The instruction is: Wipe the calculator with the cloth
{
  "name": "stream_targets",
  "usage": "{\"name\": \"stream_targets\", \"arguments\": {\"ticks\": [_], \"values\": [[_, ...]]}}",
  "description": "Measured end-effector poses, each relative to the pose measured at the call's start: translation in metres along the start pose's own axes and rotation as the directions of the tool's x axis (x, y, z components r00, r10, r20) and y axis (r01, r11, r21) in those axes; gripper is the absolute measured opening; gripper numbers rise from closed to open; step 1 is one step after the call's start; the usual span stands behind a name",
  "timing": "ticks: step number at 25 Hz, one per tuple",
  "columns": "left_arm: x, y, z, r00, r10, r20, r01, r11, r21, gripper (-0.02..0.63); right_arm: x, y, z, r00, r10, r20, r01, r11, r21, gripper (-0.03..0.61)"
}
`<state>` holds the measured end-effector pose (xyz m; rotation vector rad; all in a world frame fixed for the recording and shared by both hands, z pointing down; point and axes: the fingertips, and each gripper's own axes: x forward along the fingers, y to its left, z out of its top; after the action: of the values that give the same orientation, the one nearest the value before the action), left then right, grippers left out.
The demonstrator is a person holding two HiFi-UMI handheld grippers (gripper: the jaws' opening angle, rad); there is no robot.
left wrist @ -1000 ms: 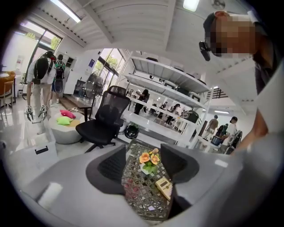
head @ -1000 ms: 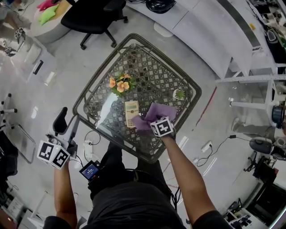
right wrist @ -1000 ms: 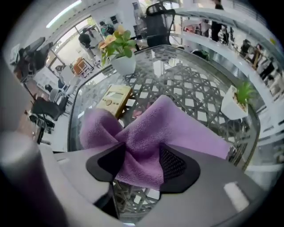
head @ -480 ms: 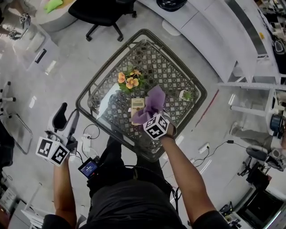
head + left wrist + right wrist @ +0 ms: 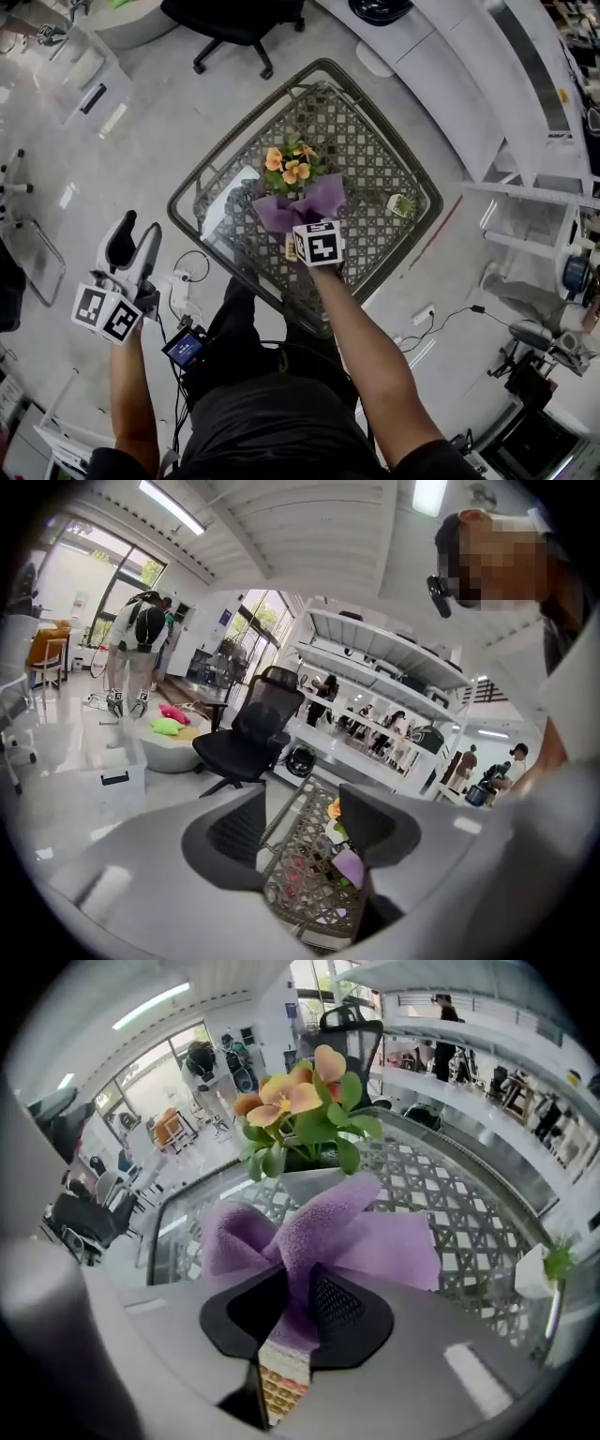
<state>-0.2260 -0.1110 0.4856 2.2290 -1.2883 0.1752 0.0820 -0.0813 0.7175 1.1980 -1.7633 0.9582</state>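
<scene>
My right gripper (image 5: 303, 225) is shut on a purple cloth (image 5: 300, 203), which bunches up out of the jaws toward the flowers. In the right gripper view the cloth (image 5: 323, 1232) is pinched between the black pads of that gripper (image 5: 298, 1312). The beige calculator (image 5: 282, 1387) lies right under the jaws. From the head view only a sliver of the calculator (image 5: 291, 249) shows beside the marker cube. My left gripper (image 5: 133, 246) hangs off the table's near-left side over the floor, open and with nothing in it (image 5: 300, 832).
The glass-topped wicker table (image 5: 192, 187) carries a pot of orange flowers (image 5: 292, 167) just beyond the cloth and a small white plant pot (image 5: 403, 205) at its right. A black office chair (image 5: 234, 23) and a white counter (image 5: 450, 70) stand behind. A power strip (image 5: 179, 292) lies on the floor.
The cloth lay spread on the table to the right of the calculator. The right gripper has closed on it, lifted it and carried it left over the calculator. The left gripper has barely shifted.
</scene>
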Motion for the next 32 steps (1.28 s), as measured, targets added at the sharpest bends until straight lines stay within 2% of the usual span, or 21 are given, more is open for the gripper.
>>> {"name": "stream_targets", "arguments": {"ticks": [2, 5, 8, 11, 13, 17, 20, 22, 24, 32], "values": [[0.000, 0.002, -0.001, 1.000, 0.007, 0.002, -0.007, 1.000, -0.008, 0.275, 0.002, 0.011, 0.003, 1.000, 0.029, 0.004, -0.029, 1.000, 0.008, 0.071], [0.002, 0.006, -0.001, 1.000, 0.008, 0.007, -0.008, 1.000, -0.021, 0.275, 0.006, 0.034, 0.006, 0.997, 0.077, -0.001, -0.077, 0.997, -0.032, 0.071], [0.003, 0.008, 0.002, 1.000, 0.004, 0.010, -0.004, 1.000, -0.022, 0.275, 0.004, 0.054, 0.009, 0.994, 0.108, -0.009, -0.108, 0.987, -0.119, 0.071], [0.004, 0.006, 0.003, 1.000, 0.001, 0.013, -0.001, 1.000, -0.022, 0.275, 0.003, 0.068, 0.004, 0.991, 0.129, -0.032, -0.133, 0.962, -0.238, 0.071], [0.005, 0.005, 0.003, 1.000, 0.000, 0.013, 0.000, 1.000, -0.021, 0.275, 0.006, 0.073, -0.006, 0.990, 0.126, -0.056, -0.138, 0.928, -0.345, 0.071], [0.009, 0.003, 0.000, 1.000, -0.001, 0.007, 0.001, 1.000, -0.019, 0.275, 0.009, 0.072, -0.021, 0.991, 0.096, -0.090, -0.130, 0.826, -0.549, 0.071], [0.012, 0.000, -0.003, 1.000, -0.002, 0.001, 0.002, 1.000, -0.016, 0.275, 0.010, 0.067, -0.027, 0.991, 0.087, -0.097, -0.129, 0.769, -0.626, 0.071], [0.013, -0.001, -0.004, 1.000, -0.002, 0.000, 0.002, 1.000, -0.015, 0.275, 0.008, 0.064, -0.029, 0.992, 0.088, -0.095, -0.129, 0.747, -0.652, 0.071], [0.014, -0.003, -0.004, 1.000, -0.004, -0.001, 0.004, 1.000, -0.014, 0.275, 0.006, 0.062, -0.030, 0.992, 0.091, -0.090, -0.128, 0.741, -0.659, 0.071], [0.017, -0.012, -0.002, 1.000, -0.011, -0.001, 0.011, 1.000, -0.007, 0.275, -0.004, 0.042, -0.035, 0.994, 0.083, -0.071, -0.109, 0.761, -0.640, 0.071]]}}
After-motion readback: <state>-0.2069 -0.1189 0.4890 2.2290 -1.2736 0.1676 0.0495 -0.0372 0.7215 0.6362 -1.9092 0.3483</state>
